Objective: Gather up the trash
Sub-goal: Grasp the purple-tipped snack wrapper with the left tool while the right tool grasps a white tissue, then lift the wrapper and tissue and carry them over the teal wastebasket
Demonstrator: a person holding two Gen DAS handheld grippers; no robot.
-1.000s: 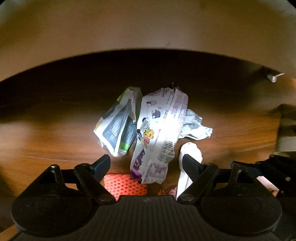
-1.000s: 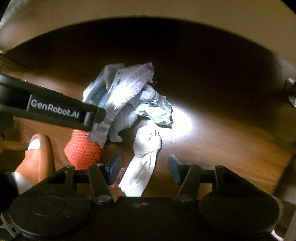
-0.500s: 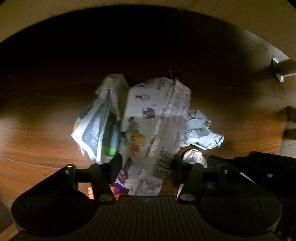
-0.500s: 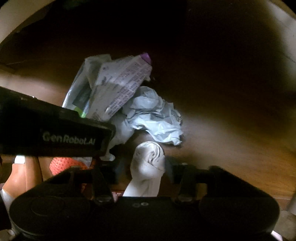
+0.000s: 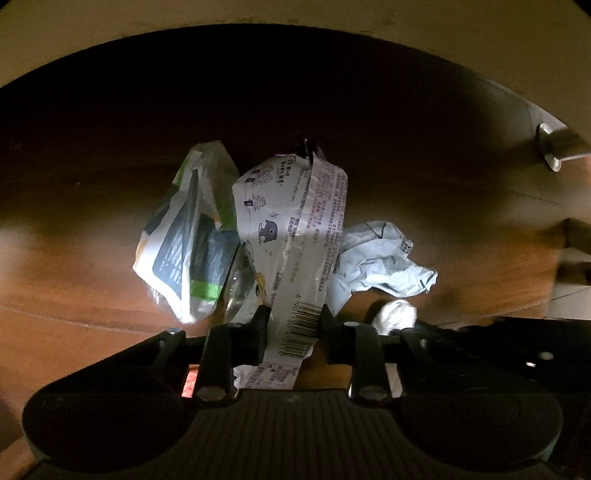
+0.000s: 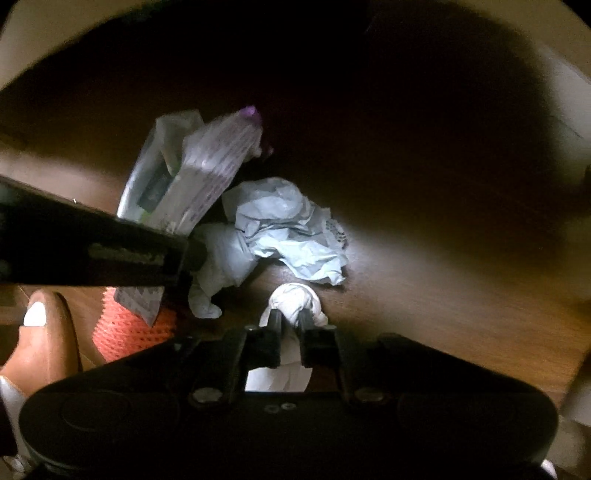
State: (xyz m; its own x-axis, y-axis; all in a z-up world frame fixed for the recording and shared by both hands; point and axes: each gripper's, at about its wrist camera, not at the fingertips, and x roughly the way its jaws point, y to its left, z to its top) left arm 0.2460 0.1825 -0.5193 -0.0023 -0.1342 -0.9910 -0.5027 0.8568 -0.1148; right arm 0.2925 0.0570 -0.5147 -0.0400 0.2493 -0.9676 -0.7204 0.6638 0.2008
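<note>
My left gripper (image 5: pixel 291 321) is shut on a white and purple printed wrapper (image 5: pixel 295 236) with a barcode, which stands up from the dark wooden floor. A green and white packet (image 5: pixel 184 251) leans against it on the left. A crumpled pale blue paper (image 5: pixel 380 258) lies to its right, and shows in the right wrist view (image 6: pixel 291 232). My right gripper (image 6: pixel 290 321) is shut on a twisted white tissue (image 6: pixel 293 299), whose tip shows in the left wrist view (image 5: pixel 395 314). The left gripper's body (image 6: pixel 92 251) crosses the right wrist view.
An orange mesh net (image 6: pixel 129 328) lies under the wrapper at the lower left. A brown shoe (image 6: pixel 44 339) is at the left edge. A metal furniture foot (image 5: pixel 554 147) stands at the right. The space lies in deep shadow under a pale overhanging edge (image 5: pixel 295 14).
Both grippers moved in and closed. The left went from open around the printed wrapper to shut on it. The right went from open beside the white tissue to shut on it.
</note>
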